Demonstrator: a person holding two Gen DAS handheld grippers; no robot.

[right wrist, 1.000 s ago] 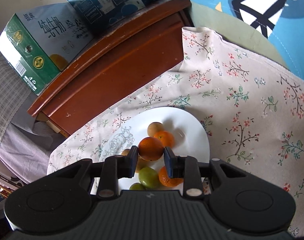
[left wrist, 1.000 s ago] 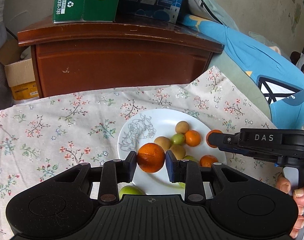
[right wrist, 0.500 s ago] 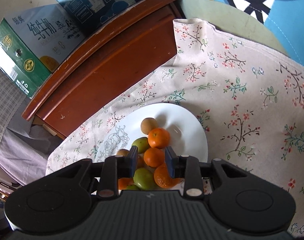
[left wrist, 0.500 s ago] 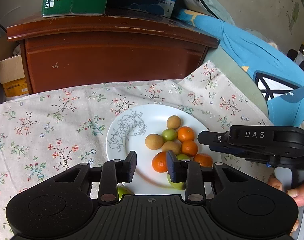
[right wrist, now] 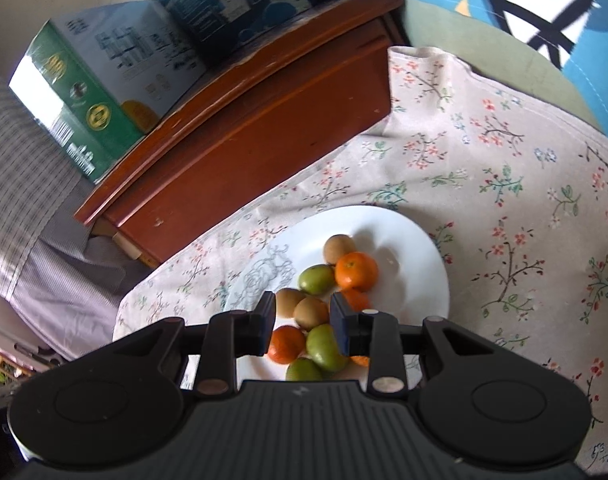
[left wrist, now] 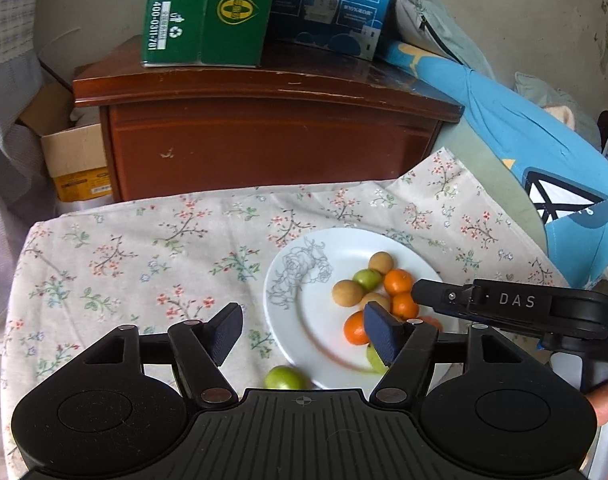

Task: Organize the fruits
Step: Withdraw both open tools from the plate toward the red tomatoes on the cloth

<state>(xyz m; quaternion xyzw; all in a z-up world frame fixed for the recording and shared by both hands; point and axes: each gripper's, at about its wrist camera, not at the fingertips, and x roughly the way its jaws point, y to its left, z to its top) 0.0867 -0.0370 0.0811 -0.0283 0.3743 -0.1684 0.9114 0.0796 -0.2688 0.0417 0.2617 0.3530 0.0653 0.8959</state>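
A white plate with a grey rose print lies on the floral cloth and holds several oranges, green fruits and brown fruits. My left gripper is wide open and empty above the plate's near left rim. One green fruit lies on the cloth just off the plate, below that gripper. My right gripper is open and empty over the fruit pile on the plate. The right gripper's body shows at the right of the left wrist view.
A brown wooden cabinet stands behind the cloth, with a green carton and a blue carton on top. Blue fabric lies to the right. A cardboard box sits left of the cabinet.
Both grippers released the oranges they held onto the plate. The left gripper opened wide and drew back to the left. The right gripper opened and pulled back a little.
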